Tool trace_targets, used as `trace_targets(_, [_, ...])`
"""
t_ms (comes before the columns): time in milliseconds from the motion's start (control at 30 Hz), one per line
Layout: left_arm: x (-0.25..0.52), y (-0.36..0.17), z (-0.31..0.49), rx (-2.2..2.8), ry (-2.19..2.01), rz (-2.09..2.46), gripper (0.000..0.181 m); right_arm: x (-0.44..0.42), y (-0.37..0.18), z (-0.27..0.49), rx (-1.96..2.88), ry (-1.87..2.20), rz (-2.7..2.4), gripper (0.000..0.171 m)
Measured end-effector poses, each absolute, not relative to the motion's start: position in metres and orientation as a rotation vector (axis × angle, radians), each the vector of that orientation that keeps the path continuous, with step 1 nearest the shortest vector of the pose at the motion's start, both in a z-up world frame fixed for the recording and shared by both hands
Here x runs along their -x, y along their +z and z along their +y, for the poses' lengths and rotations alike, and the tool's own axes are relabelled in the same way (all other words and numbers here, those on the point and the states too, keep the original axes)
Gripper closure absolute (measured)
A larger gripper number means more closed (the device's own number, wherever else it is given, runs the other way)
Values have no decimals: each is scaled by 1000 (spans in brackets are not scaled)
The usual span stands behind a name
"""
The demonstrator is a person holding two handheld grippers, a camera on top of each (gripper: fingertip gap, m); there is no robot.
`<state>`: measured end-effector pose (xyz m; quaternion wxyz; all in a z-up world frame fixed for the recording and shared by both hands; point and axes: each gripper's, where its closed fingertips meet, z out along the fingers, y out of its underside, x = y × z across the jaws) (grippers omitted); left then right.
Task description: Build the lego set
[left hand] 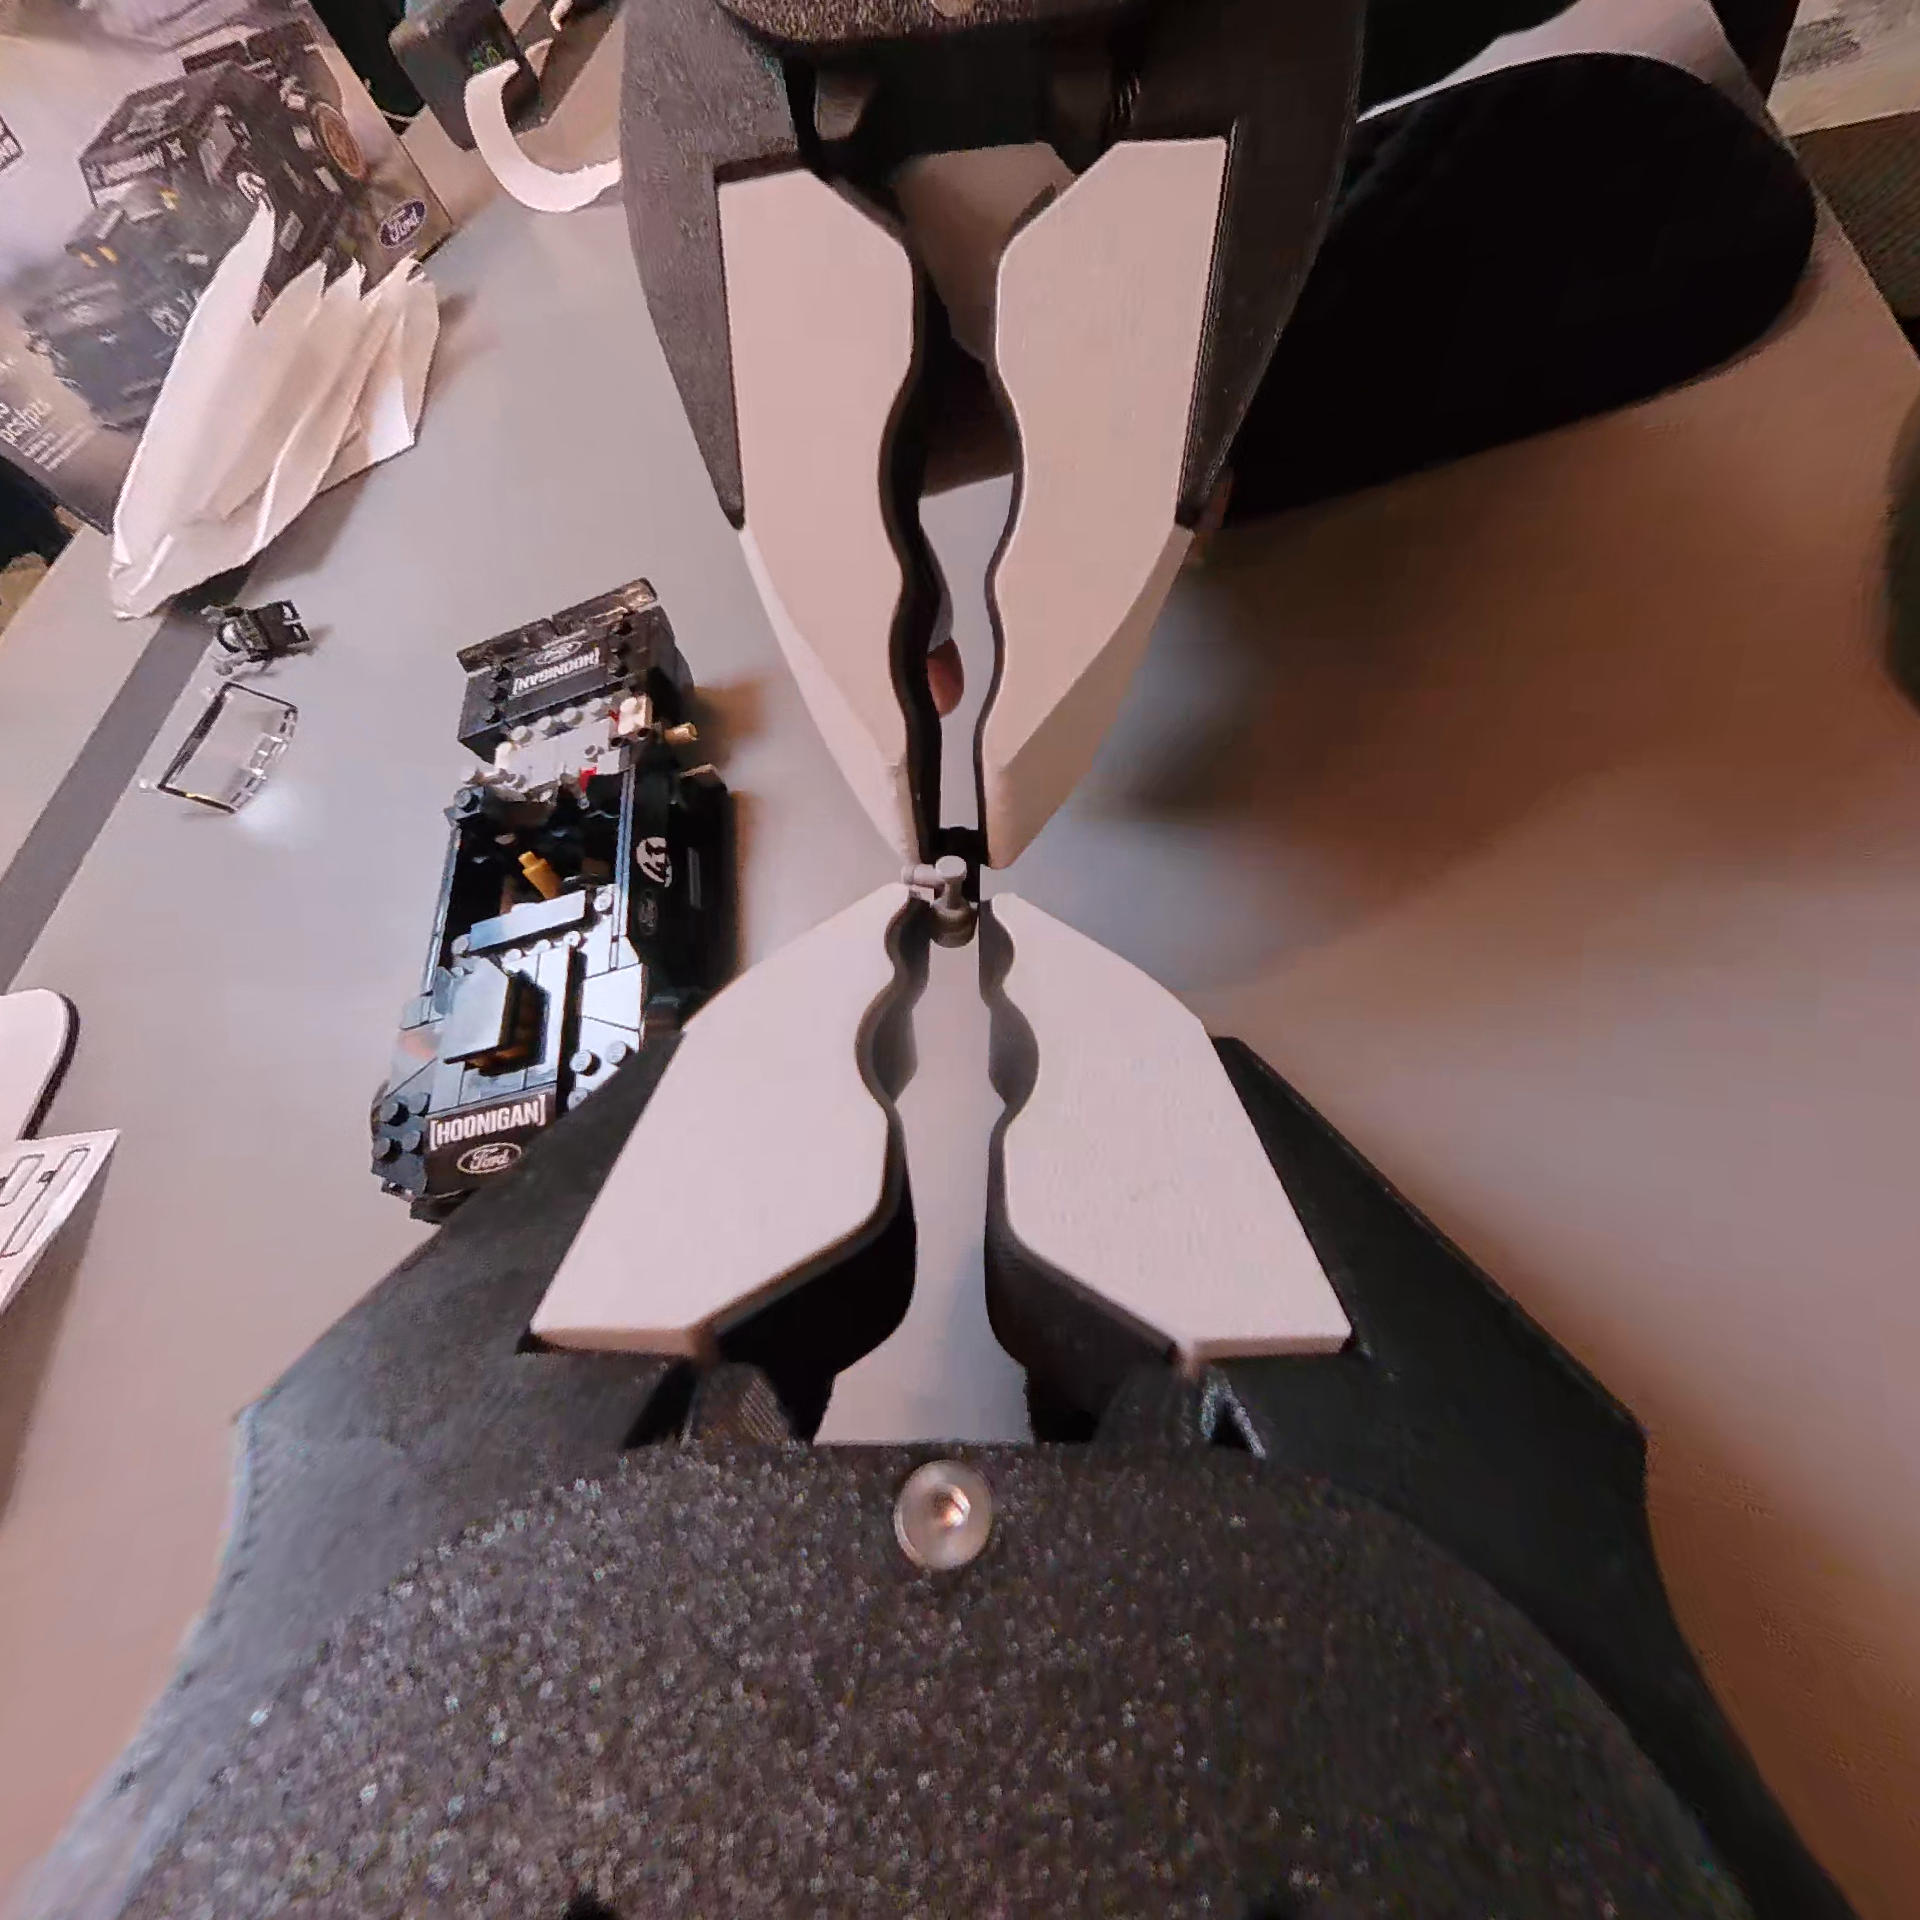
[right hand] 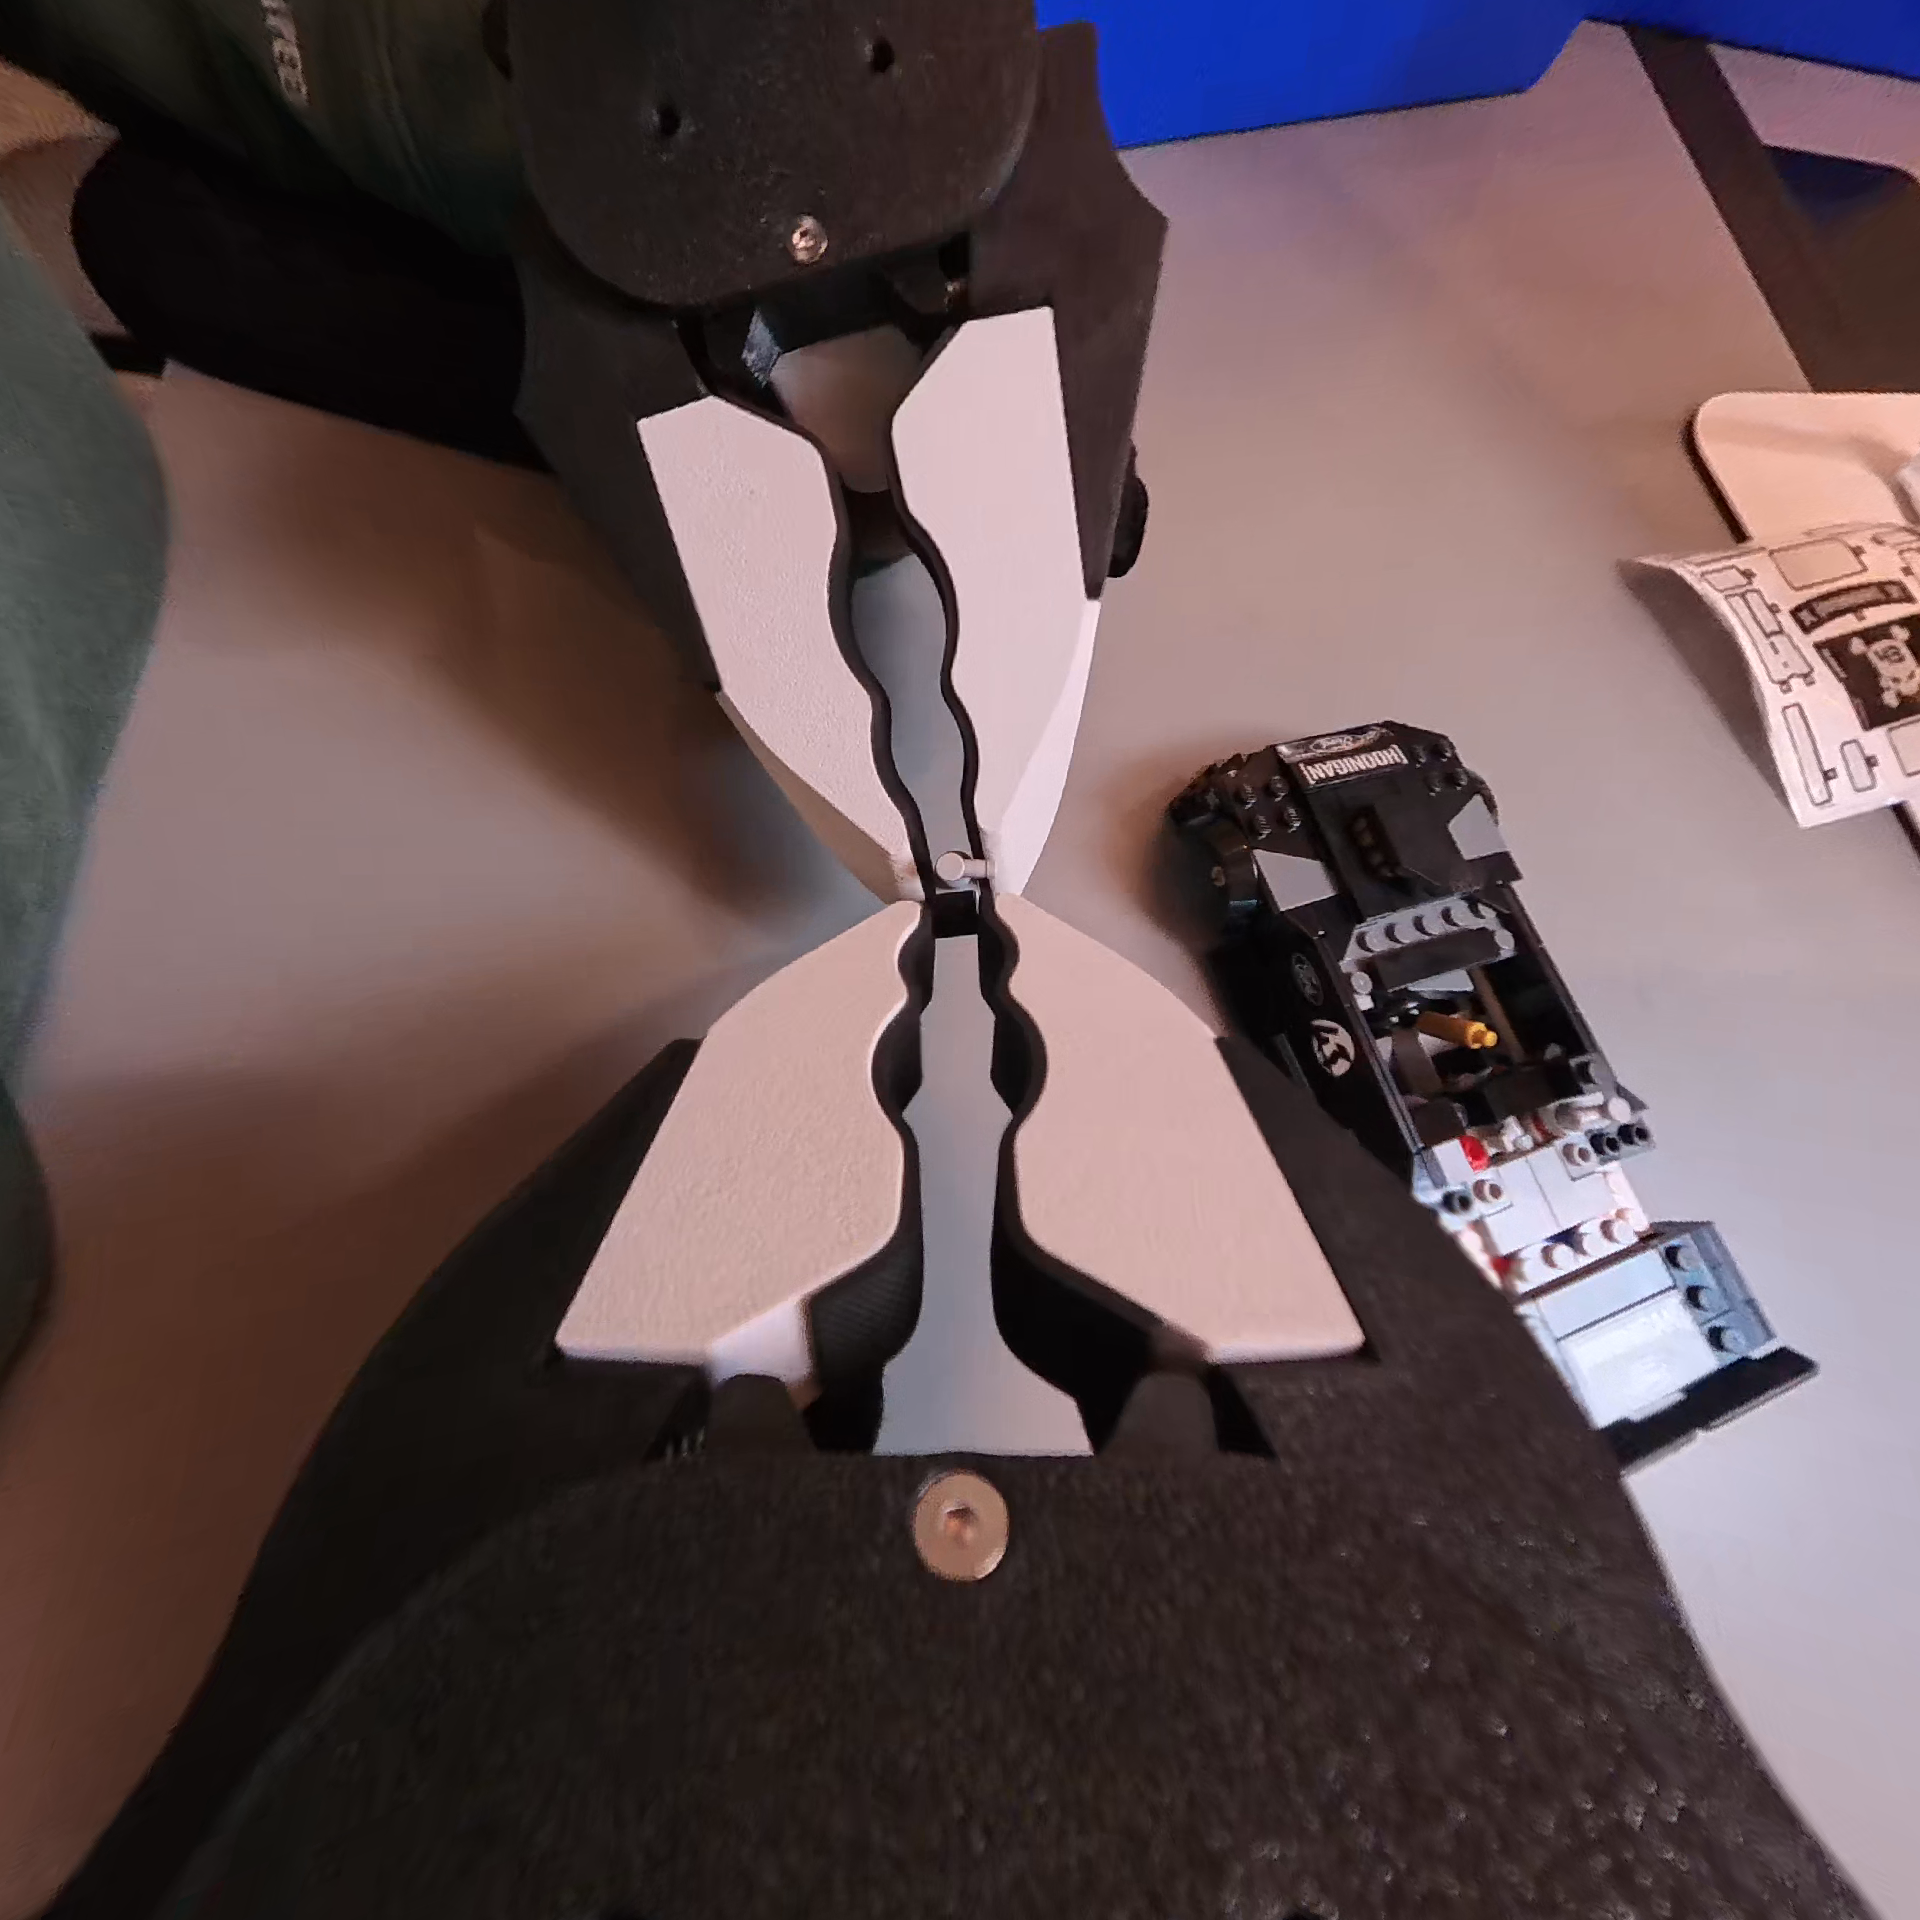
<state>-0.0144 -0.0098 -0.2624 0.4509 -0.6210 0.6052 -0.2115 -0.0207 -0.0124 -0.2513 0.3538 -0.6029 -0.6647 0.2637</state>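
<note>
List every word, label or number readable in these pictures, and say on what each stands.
I give places only, not the wording.
On the toy car: white lettering and an oval badge at each end, a round mark on its side.
On the box: print, mostly blurred.
On the sticker sheet: too small to read.

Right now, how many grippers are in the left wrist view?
2. The left gripper reaches up from the bottom; the right gripper comes down from the top. Their tips meet mid-frame over small lego pieces, beside the lego car.
</note>
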Motion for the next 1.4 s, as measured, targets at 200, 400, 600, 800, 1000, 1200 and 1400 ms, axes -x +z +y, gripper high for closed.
trace_targets(200, [13, -263, -11, 1554, -532, 1496, 172, 19, -252, -13, 1634, 753, -1640, 163])
trace_targets(400, [11, -265, -13, 1570, -548, 1498, 172, 17, -254, -15, 1659, 744, -1631, 163])
trace_targets(600, [11, -263, -15, 1553, -572, 1496, 172, 17, -253, -17, 1661, 734, -1649, 163])
trace_targets(800, [10, -251, -15, 1514, -640, 1436, 172, 17, -240, -17, 1634, 762, -1605, 159])
trace_targets(1000, [8, -240, -20, 1467, -710, 1395, 172, 17, -228, -21, 1571, 797, -1561, 157])
trace_targets(1200, [4, -240, -23, 1445, -684, 1417, 173, 20, -225, -25, 1585, 832, -1541, 156])
trace_targets(1400, [4, -242, -22, 1453, -653, 1421, 173, 20, -226, -24, 1596, 811, -1515, 160])
